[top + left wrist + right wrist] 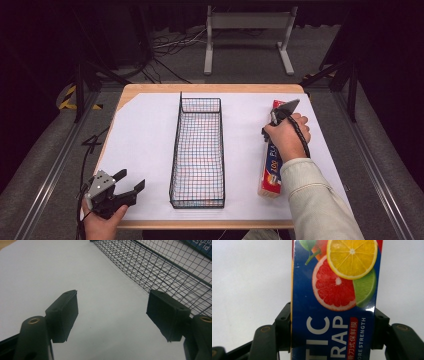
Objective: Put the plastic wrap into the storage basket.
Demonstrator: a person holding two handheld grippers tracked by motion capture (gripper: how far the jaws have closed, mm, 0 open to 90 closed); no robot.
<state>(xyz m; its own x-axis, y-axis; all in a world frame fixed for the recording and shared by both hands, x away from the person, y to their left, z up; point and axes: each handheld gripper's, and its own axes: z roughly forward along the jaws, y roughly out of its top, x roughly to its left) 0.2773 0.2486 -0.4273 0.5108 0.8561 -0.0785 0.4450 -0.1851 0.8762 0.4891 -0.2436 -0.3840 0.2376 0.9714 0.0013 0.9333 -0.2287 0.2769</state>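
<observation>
On the white table (150,150), the plastic wrap box (334,302) is being pinched by the right gripper (332,330) and should be squeezed evenly, while the left gripper (112,315) is being held spread wide beside the wire basket (197,150).

Item in my right claw (333,333): one plastic wrap box (334,302), long and narrow, dark blue, printed with sliced orange, grapefruit and lime, white lettering, orange-yellow side edge. It lies flat and lengthwise on the white sheet, right of the wire basket (198,150), my pads pressing both its long sides.
</observation>
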